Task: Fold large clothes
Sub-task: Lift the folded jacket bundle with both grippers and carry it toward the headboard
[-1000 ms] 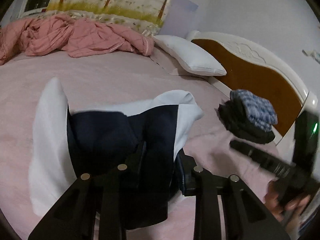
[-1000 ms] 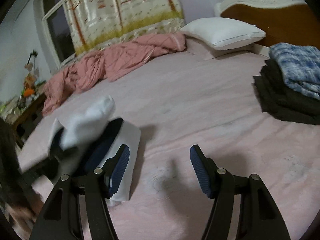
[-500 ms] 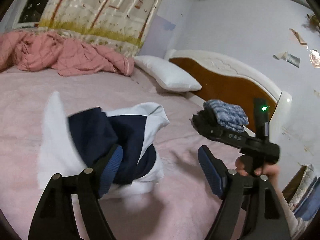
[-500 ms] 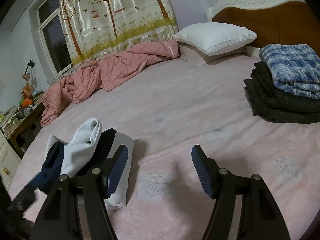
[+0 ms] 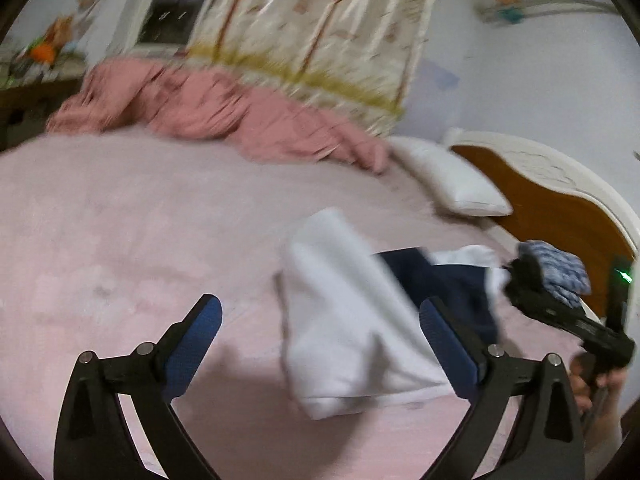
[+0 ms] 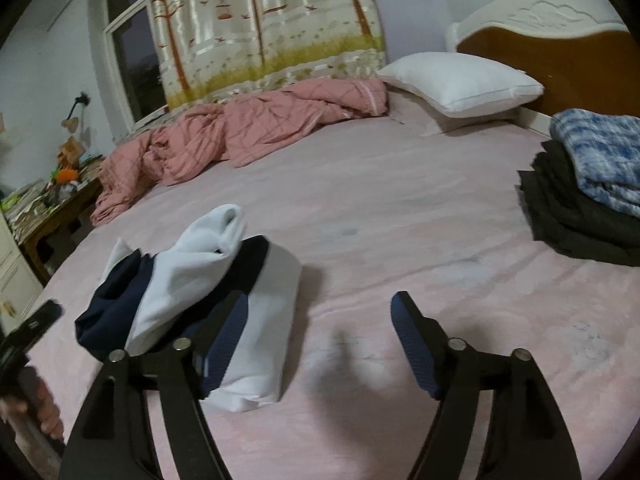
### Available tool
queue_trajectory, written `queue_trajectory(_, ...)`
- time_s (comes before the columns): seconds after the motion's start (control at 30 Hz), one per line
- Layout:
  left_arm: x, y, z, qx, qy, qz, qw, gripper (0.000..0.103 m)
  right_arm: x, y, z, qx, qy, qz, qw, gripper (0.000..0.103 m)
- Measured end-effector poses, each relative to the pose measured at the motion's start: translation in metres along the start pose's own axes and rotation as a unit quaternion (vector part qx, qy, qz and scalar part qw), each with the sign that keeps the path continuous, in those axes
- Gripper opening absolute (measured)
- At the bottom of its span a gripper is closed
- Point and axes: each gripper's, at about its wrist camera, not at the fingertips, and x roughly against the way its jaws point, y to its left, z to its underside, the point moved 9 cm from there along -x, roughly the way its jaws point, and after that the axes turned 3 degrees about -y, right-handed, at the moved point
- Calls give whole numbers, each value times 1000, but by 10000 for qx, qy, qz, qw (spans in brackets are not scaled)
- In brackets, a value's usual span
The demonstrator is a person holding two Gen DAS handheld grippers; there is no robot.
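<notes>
From your right wrist view, the folded garment [image 6: 224, 312] lies on the bed [image 6: 380, 216], near and to the left, behind the left finger of your right gripper [image 6: 320, 344]. The stack of folded clothes [image 6: 588, 196] sits on the bed at the far right. The pillow [image 6: 460, 80] rests against the headboard [image 6: 560, 44], far right. The crumpled quilt [image 6: 240, 132] lies along the bed's far left edge, the curtain [image 6: 260, 28] behind it. A side table [image 6: 52, 208] stands left of the bed.
</notes>
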Motion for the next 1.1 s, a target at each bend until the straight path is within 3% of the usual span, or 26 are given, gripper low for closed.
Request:
queue_trajectory(0.07,-9,14,5,233,56,-230,9994,98,0,14,1,35,-26,-327,9995,89)
queue_trajectory(0.1,-16,17,8,302,139,-279,9991,98,-1,24,2,1,8,-642,9979,91)
queue_trajectory(0.17,-29,23,15,470,364,-317,9977,98,-4,36,2,-46,104,-877,9961,92)
queue_trajectory(0.27,-47,21,28,640,769,-123,9949,99,-19,58,1,-153,322,-1004,9943,96)
queue_trajectory(0.3,-53,18,31,688,934,-54,9932,99,-25,66,2,-233,435,-1099,9927,103)
queue_trajectory(0.4,-64,13,38,973,1171,212,9881,99,-47,86,11,-260,877,-1226,9882,103)
queue_trajectory(0.47,-66,8,40,1036,1251,352,9861,99,-64,96,18,5,1014,-1083,9889,103)
queue_trajectory(0.53,-69,3,43,1050,1378,477,9837,100,-79,90,24,-149,1206,-1043,9871,103)
queue_trajectory(0.6,-75,1,49,1218,1597,671,9773,103,-90,80,33,-681,1559,-1308,9767,103)
queue_trajectory(0.67,-82,3,58,1644,1844,921,9646,103,-103,60,47,-1305,1950,-1654,9579,103)
queue_trajectory(0.77,-95,5,75,2432,2305,1362,9323,103,-116,50,63,-1628,2161,-2180,9377,103)
queue_trajectory(0.8,-98,6,78,2562,2354,1438,9264,103,-119,49,65,-1668,2142,-2360,9331,103)
queue_trajectory(0.9,-99,-1,75,2441,2246,1514,9311,103,-126,52,65,-1674,2135,-2623,9260,103)
queue_trajectory(0.93,-100,-5,76,2439,2258,1634,9289,103,-128,53,65,-1706,2150,-2668,9239,103)
queue_trajectory(0.97,-100,-8,76,2451,2278,1775,9255,98,-130,53,65,-1745,2165,-2729,9210,103)
queue_trajectory(1.03,-103,-14,75,2540,2336,2091,9150,78,-134,54,65,-1764,2195,-2808,9175,102)
queue_trajectory(1.1,-103,-13,71,2506,2325,2032,9175,69,-136,55,63,-1780,2237,-2874,9141,94)
